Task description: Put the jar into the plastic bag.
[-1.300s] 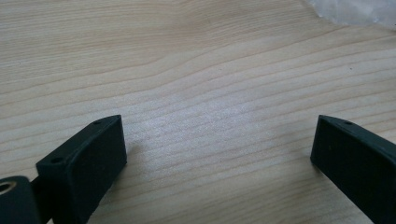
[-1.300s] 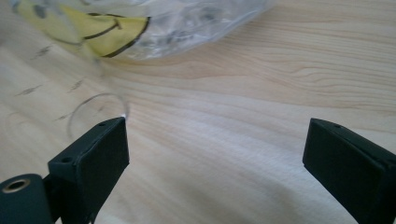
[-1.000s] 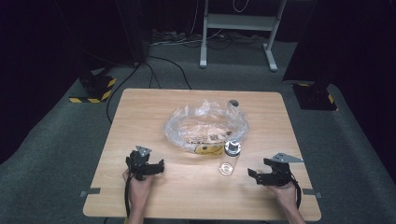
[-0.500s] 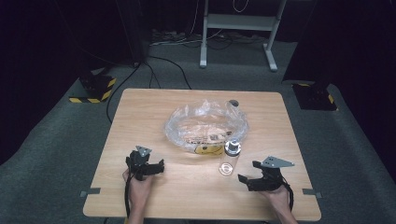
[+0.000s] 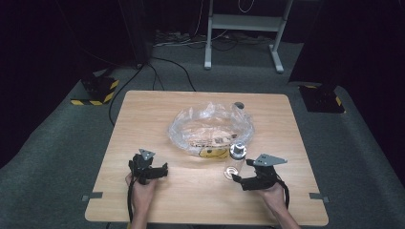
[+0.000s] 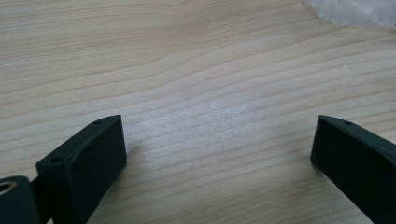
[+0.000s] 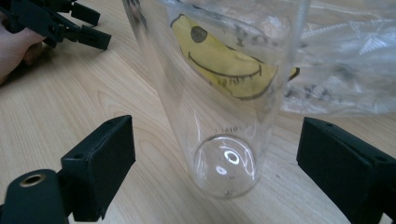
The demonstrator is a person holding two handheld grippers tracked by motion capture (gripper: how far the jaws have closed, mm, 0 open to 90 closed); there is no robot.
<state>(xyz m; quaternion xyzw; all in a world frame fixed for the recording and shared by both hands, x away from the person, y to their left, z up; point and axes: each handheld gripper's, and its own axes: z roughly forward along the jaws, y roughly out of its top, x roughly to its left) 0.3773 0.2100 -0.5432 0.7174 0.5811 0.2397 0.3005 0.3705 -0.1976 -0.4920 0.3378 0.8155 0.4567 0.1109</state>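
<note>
A light wooden table with rounded corners stands on grey carpet. Beyond its far edge rises a white metal stand on two legs, with dark cables trailing across the floor beside it. Black blocks edged in yellow-and-black hazard stripes sit left and right of the table.

Pale wood-grain tabletop with fine brown streaks. A clear plastic bag carries a yellow smiley face drawn in black lines. A clear glass jar has a silver lid. Both hand-held grippers, left and right, are black with grey top plates. Grey carpet floor; yellow-and-black striped blocks.
</note>
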